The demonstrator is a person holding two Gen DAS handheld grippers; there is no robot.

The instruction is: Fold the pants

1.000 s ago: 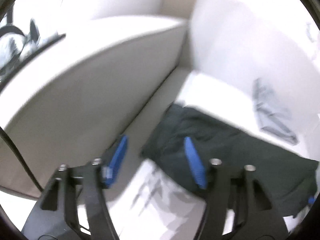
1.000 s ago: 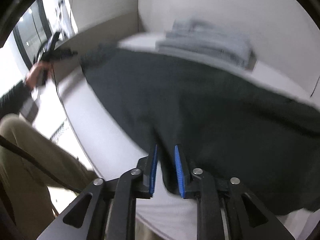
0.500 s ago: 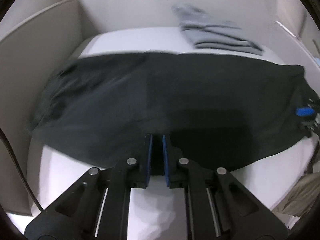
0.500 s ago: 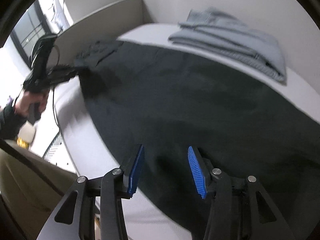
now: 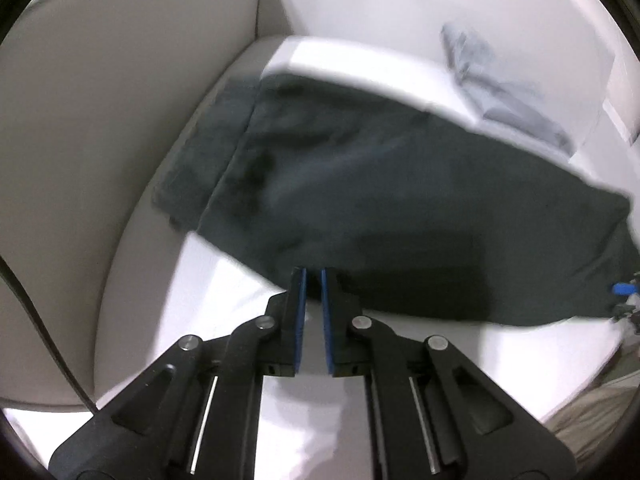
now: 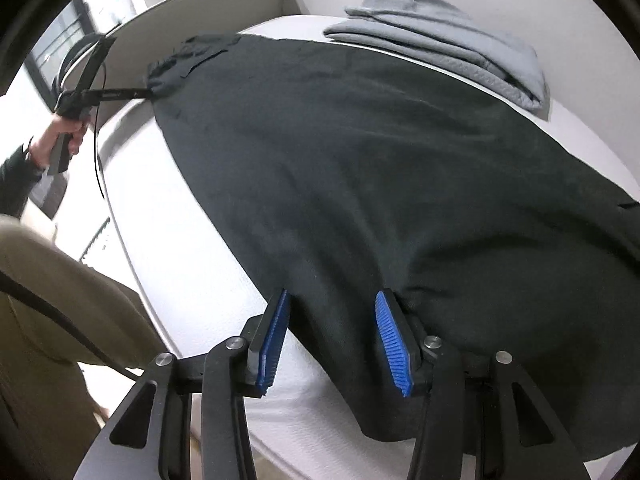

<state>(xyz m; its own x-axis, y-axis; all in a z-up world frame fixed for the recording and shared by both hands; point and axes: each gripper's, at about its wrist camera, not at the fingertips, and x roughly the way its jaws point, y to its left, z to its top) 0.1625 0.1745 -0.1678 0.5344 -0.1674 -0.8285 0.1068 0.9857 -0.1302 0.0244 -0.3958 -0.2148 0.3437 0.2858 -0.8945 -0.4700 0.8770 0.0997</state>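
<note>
Dark pants (image 6: 360,168): lying spread flat across the white bed (image 6: 160,216), long axis running between the two grippers.

Left gripper (image 5: 313,280): jaws clenched, tips meeting the near hem; whether cloth is pinched between them cannot be told.

Right gripper (image 6: 332,312): jaws released, parted, straddling the near edge of the fabric, pads not pressing.

Folded grey garment (image 6: 440,36): sitting beyond the pants, well ahead of both jaws.

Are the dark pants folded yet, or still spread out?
Spread out. The dark pants lie flat in one long stretch across the white bed, no end brought over the other.
</note>
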